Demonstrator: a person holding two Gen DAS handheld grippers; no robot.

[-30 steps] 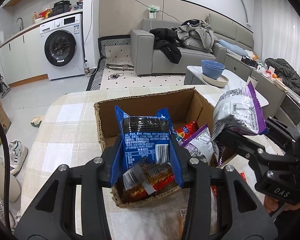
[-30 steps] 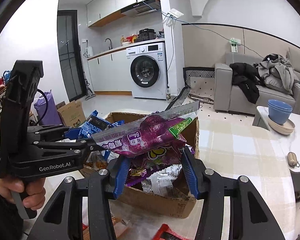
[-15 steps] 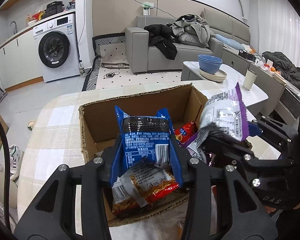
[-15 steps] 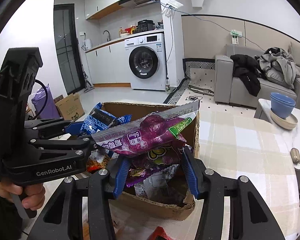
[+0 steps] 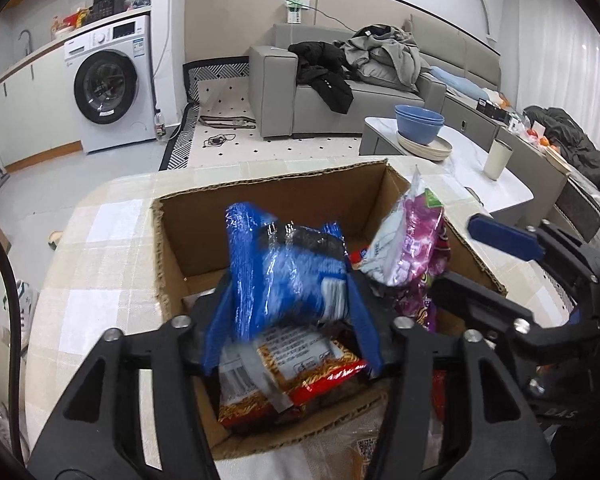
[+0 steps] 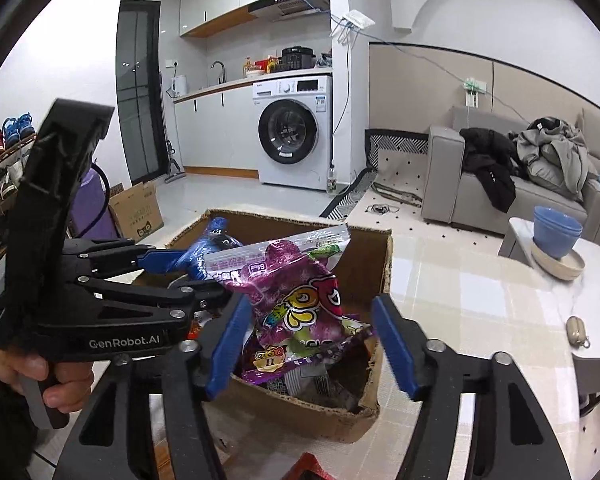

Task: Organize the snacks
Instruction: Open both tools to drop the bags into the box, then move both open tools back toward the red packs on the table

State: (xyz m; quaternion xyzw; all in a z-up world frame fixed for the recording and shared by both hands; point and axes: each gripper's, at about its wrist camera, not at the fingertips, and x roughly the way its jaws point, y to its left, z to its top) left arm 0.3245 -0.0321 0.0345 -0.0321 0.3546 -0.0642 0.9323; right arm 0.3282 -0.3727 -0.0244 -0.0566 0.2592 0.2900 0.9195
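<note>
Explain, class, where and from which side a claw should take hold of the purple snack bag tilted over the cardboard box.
Grip the purple snack bag by its flat, clear top seal, coming from above the cardboard box. That edge is thin, raised and unobstructed; the puffy body below would likely slip.

Beyond the fingers: white washing machine (image 5: 112, 84) far left, grey sofa (image 5: 340, 92) carrying heaped clothes (image 5: 384, 56) ahead, blue bowls (image 5: 418, 123) on stacked plates (image 5: 424, 147) far right.

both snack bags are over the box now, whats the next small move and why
Probably lift both tools clear. The left tool and right tool are opening, and the blue bag and purple bag already sit over the cardboard box.
</note>
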